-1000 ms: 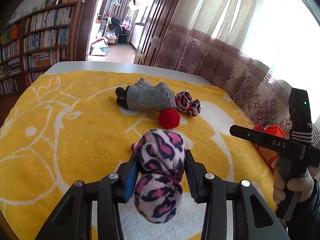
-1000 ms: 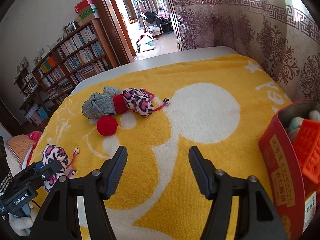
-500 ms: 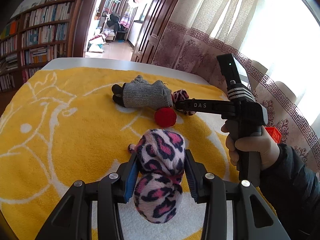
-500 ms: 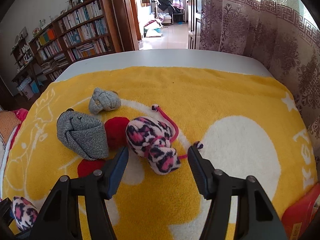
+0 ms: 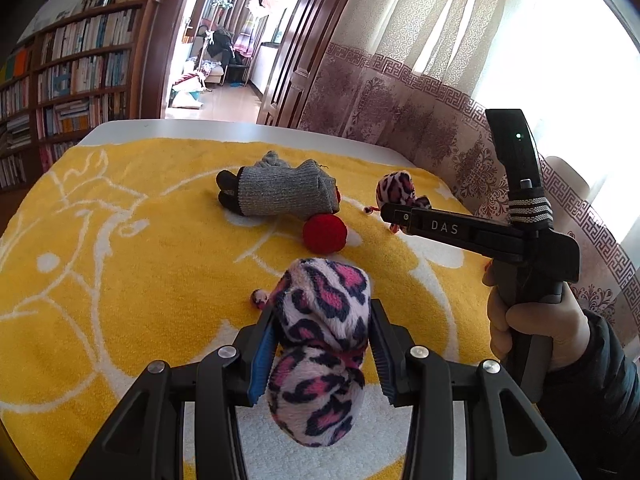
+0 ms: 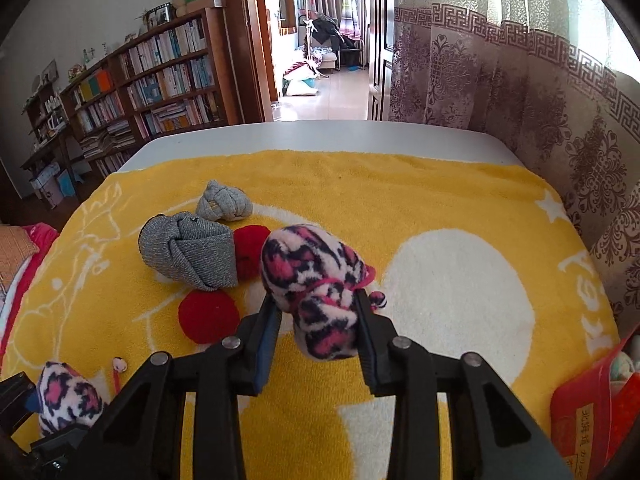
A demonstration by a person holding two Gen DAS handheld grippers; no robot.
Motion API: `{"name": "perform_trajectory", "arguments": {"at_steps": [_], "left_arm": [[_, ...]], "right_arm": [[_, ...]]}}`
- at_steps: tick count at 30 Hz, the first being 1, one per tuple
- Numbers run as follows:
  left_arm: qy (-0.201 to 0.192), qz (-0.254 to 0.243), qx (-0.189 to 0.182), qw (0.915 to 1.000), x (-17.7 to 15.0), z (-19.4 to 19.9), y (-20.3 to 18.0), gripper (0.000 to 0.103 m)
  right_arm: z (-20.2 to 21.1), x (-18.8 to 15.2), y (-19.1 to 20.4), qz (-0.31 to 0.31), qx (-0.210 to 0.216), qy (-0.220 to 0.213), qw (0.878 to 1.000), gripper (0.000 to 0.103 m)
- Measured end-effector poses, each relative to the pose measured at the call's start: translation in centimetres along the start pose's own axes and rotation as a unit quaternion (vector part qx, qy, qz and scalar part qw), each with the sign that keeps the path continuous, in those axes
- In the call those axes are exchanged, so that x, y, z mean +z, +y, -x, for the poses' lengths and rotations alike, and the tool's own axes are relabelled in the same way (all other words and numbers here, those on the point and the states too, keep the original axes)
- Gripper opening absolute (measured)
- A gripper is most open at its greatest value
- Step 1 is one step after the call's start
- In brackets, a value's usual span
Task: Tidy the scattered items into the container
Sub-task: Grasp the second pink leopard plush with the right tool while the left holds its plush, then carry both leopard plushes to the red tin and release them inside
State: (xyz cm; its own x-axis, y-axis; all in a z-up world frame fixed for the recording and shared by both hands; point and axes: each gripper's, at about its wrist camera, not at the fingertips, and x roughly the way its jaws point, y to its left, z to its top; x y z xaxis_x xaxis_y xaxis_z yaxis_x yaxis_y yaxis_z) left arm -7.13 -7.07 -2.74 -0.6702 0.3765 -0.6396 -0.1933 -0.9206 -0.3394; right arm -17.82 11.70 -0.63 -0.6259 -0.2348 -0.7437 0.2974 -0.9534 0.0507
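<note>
My right fingers (image 6: pixel 316 318), having just been closing, now clench a leopard-print sock bundle (image 6: pixel 310 280); its long axis runs along the fingers, the rounded end projecting beyond the tips. My left fingers (image 5: pixel 322 350) are likewise clenched on a second leopard-print bundle (image 5: pixel 320 344), held lengthwise above the yellow towel (image 5: pixel 120 240) covering the surface. The red container (image 6: pixel 592 408) lies at the lower right of the right wrist view, beside and behind the right fingers, so I judge my right hand (image 5: pixel 532 320) the nearer and the coming move a swing toward that side. Both grippers pitch steeply downward. Grey sock bundles (image 6: pixel 188 252) and a red ball (image 5: pixel 324 234) remain on the towel ahead.
</note>
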Motion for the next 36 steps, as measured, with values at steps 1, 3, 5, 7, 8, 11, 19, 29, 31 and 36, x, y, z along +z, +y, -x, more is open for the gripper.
{"name": "perform_trajectory", "arguments": {"at_steps": [1,3,5,7,8,11,19,29,31,36], "left_arm": [[-0.001,-0.002,0.0,1.0,0.0,0.0,-0.1,0.044],[-0.002,-0.006,0.001,1.0,0.0,0.0,-0.3,0.044],[-0.001,-0.009,0.001,1.0,-0.1,-0.1,-0.5,0.044],[0.001,-0.01,0.003,0.9999,-0.2,-0.3,-0.5,0.044],[0.003,-0.01,0.003,0.9999,-0.2,-0.4,-0.5,0.044],[0.008,-0.01,0.004,0.9999,-0.3,-0.7,-0.5,0.044],[0.01,-0.036,-0.013,0.9992,-0.6,-0.7,-3.6,0.044],[0.017,-0.093,-0.07,0.9931,-0.5,-0.9,-11.2,0.044],[0.017,-0.108,-0.081,0.9908,-0.5,-0.6,-13.0,0.044],[0.022,-0.141,-0.111,0.9834,-0.2,0.1,-17.1,0.044]], "right_arm": [[0.9,-0.4,-0.3,-0.004,0.0,-0.003,1.0,0.039],[2.8,-1.2,-1.0,-0.013,0.008,-0.012,1.0,0.039],[4.9,-2.1,-1.9,-0.023,0.008,-0.024,0.999,0.039],[7.0,-2.9,-2.9,-0.031,0.007,-0.036,0.999,0.039],[8.0,-3.4,-3.5,-0.038,0.006,-0.043,0.998,0.039],[11.0,-4.8,-5.7,-0.06,-0.001,-0.063,0.996,0.039],[17.9,-9.3,-14.6,-0.137,-0.079,-0.097,0.983,0.039],[21.6,-13.7,-22.6,-0.22,-0.136,-0.111,0.96,0.039],[21.3,-13.8,-23.2,-0.225,-0.136,-0.112,0.958,0.039],[20.1,-14.0,-24.3,-0.231,-0.134,-0.097,0.959,0.039]]}}
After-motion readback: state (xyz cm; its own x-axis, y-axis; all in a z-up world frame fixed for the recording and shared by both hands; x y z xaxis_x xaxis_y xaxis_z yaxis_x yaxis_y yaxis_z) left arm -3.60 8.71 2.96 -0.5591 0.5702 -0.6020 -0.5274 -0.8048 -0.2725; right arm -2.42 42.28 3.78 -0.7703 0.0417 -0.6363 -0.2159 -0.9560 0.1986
